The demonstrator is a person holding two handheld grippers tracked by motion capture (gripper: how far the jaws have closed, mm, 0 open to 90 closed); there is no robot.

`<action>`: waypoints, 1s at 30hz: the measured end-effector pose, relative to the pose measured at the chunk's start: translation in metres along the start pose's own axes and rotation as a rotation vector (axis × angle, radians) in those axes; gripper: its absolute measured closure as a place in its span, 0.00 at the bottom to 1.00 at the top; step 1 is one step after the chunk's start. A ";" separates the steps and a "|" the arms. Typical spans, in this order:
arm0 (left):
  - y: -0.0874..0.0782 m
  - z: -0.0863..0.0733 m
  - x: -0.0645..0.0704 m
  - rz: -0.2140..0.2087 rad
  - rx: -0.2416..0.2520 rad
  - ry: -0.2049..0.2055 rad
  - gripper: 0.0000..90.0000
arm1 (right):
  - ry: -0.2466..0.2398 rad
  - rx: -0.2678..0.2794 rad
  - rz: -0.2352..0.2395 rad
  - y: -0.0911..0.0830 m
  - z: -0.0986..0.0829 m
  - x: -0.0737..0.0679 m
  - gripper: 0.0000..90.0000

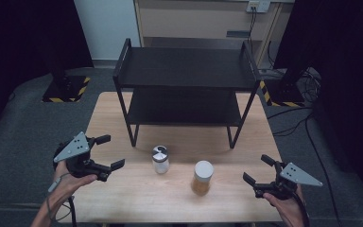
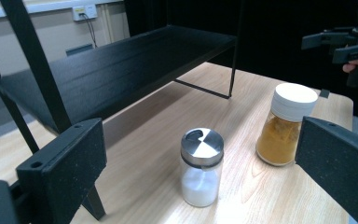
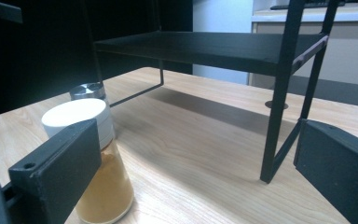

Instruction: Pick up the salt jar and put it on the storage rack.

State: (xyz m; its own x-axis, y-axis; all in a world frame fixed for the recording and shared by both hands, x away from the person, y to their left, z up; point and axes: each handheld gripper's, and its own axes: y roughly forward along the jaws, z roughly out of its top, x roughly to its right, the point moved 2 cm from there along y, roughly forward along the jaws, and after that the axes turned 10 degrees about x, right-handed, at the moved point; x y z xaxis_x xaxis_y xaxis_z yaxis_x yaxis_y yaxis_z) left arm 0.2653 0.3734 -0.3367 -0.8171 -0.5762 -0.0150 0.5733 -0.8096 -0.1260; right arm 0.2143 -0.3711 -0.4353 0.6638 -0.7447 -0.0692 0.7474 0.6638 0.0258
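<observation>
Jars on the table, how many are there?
2. The shaker jar with white powder and a metal lid stands in front of the black shelf, nearer the left tongs. The white-lidded jar of orange-brown spice stands nearer the right tongs.

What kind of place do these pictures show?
Probably a lab or recording room, not a kitchen: black curtains surround the light wooden table, loose cables lie on grey carpet, and yellow-black hazard tape marks a stand base.
</observation>
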 end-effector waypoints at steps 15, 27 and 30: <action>0.025 0.016 -0.017 -0.039 -0.108 0.034 0.01 | 0.012 0.011 -0.010 -0.002 -0.001 0.002 0.01; 0.079 -0.012 -0.027 -0.081 -0.198 -0.020 0.02 | 0.022 0.012 -0.009 -0.002 -0.002 0.002 0.01; 0.086 -0.017 -0.027 -0.090 -0.195 -0.019 0.04 | 0.016 0.013 -0.008 -0.002 -0.001 0.002 0.01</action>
State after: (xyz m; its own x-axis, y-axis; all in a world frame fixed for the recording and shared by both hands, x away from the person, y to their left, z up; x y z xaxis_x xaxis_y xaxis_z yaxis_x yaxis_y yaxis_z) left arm 0.3361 0.3210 -0.3644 -0.8623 -0.5058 0.0232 0.4737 -0.8221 -0.3159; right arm 0.2137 -0.3740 -0.4370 0.6571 -0.7489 -0.0856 0.7533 0.6566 0.0381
